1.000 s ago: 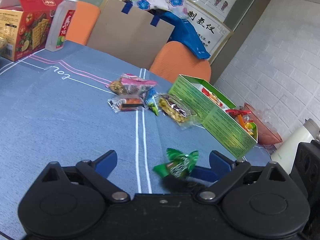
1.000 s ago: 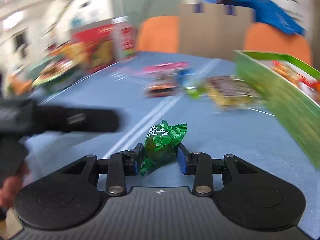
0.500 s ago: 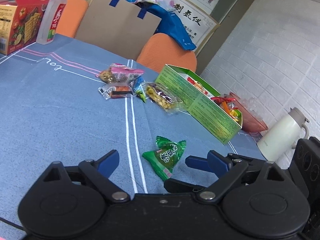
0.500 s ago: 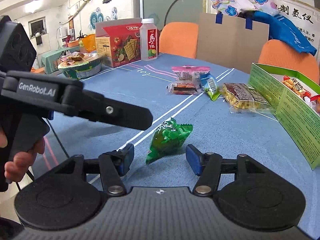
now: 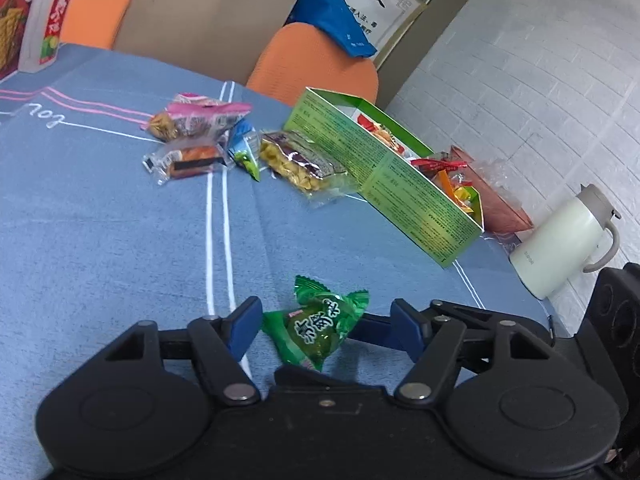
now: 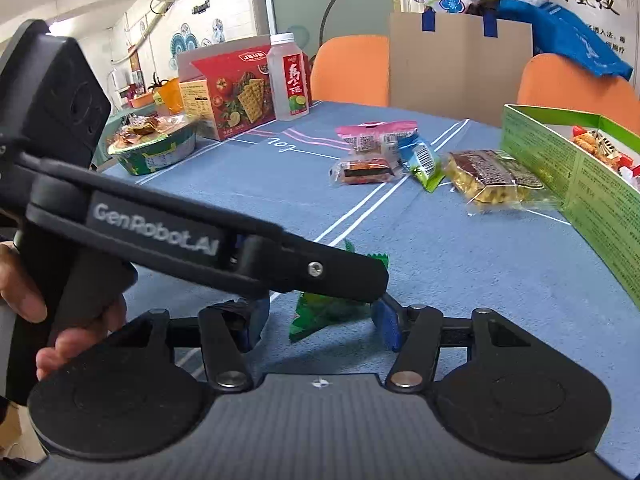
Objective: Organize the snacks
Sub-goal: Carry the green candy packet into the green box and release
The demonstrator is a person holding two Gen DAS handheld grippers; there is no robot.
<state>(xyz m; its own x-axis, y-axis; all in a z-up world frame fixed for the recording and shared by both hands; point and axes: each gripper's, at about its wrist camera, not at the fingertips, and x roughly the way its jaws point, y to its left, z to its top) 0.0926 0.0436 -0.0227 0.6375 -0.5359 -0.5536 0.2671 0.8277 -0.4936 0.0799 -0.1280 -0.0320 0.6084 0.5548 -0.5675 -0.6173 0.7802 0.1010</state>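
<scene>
A green candy packet (image 5: 320,328) lies on the blue tablecloth (image 5: 100,220). My left gripper (image 5: 326,322) is open around it, blue pads on either side and not pressing. In the right wrist view the same packet (image 6: 320,312) sits between the pads of my right gripper (image 6: 320,318), whose jaws are closing but stand clear of it. One black finger of the left gripper (image 6: 320,272) crosses over the packet there and hides its top. Farther back stands the open green box (image 5: 400,184) with snacks inside.
A pile of loose packets lies mid-table: pink (image 5: 200,120), orange (image 5: 188,160), blue-green (image 5: 244,148) and a clear one of yellow pieces (image 5: 300,160). A white kettle (image 5: 560,240) stands right. A bottle (image 6: 288,76), red cracker box (image 6: 228,88) and bowl (image 6: 156,148) stand far left.
My right gripper let go of the green packet, which now rests on the cloth. My left gripper came in and straddles it, its finger now crossing the right wrist view.
</scene>
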